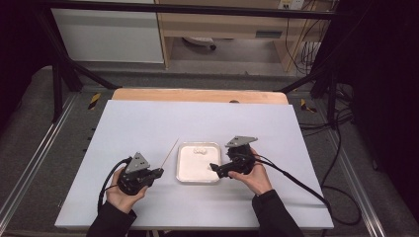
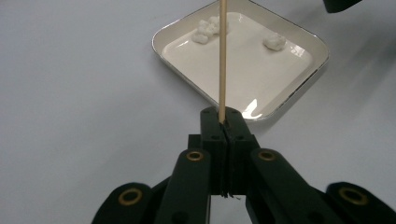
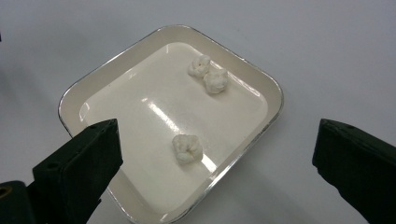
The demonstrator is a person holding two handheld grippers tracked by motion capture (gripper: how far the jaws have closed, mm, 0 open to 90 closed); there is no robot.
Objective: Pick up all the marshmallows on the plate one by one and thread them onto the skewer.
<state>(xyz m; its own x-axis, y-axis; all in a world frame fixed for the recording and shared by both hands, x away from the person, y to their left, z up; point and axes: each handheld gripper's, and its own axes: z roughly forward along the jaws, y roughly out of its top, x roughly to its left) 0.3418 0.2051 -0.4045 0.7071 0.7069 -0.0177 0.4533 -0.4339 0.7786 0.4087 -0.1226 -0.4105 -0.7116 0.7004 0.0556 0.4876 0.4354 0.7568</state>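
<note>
On white surface (image 1: 148, 128): square tray (image 3: 261, 88), three white lumps (image 3: 187, 148) inside. Left gripper (image 2: 223, 122), jaws clamped on wooden skewer (image 2: 222, 56), beside tray; right gripper (image 3: 215, 154), jaws wide, empty, above nearest lump.

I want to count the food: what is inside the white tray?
Three white popcorn-like pieces lie in the tray: two touching near one corner, one apart. Nothing covers the tray floor.
</note>
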